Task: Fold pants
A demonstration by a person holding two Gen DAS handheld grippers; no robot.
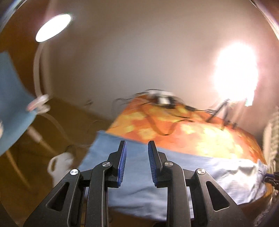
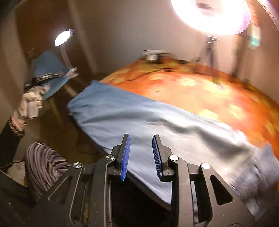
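Light blue pants lie flat along the near edge of a table with an orange and yellow patterned cloth. My left gripper is open and empty, held above the pants near their left part. In the right wrist view the pants stretch from the table's left corner to the right. My right gripper is open and empty above their near edge. The left gripper shows far left in a gloved hand, off the table.
A blue chair stands left of the table. A ring light on a tripod glares behind the table. Cables and a small device lie at the table's far edge. A white jug-like object sits on the floor.
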